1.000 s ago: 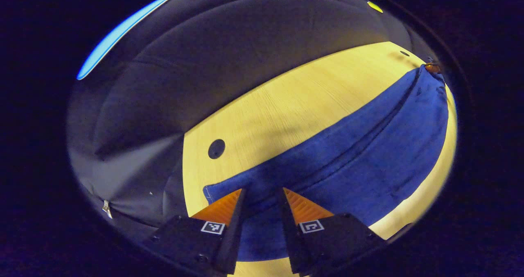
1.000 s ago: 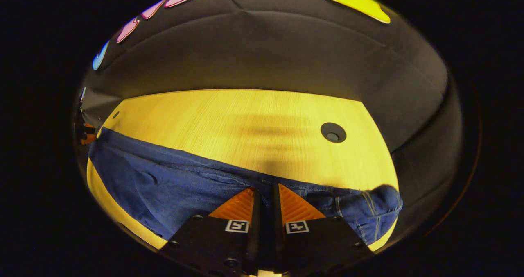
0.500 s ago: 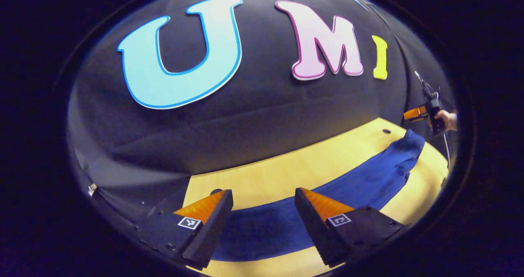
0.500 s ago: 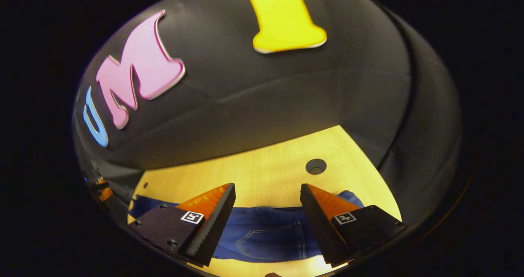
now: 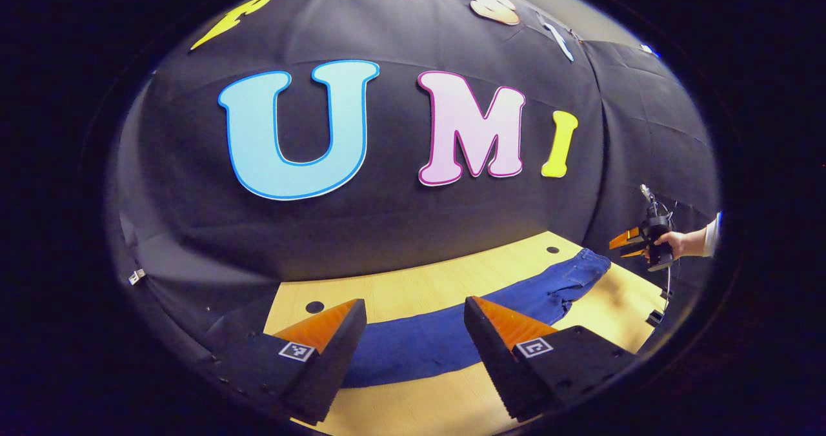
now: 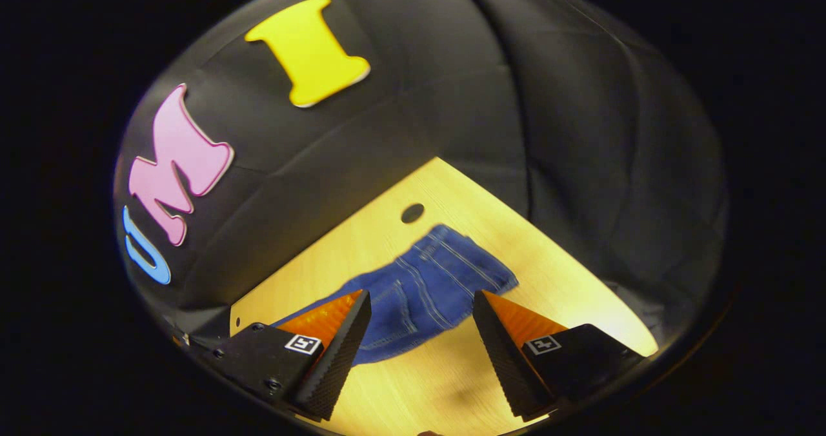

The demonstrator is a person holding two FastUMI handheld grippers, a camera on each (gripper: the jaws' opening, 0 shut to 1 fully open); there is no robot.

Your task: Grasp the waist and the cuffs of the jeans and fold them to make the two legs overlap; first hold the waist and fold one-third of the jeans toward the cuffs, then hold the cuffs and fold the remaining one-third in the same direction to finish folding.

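The jeans (image 5: 452,336) are lying flat lengthwise along the table (image 5: 413,287), waist (image 6: 452,262) pointing toward its far right corner. The left gripper (image 5: 413,313) and right gripper (image 6: 419,304) are hovering above, jaws gaping wide, gripping nothing.

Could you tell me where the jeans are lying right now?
The jeans lie flat on the wooden table, beyond the open left claw.

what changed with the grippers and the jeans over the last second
Both grippers let go of the jeans and rose off the table: the left gripper and the right gripper went from nearly shut on the denim to wide open, lifted clear. The jeans stayed flat on the table as a long folded strip.
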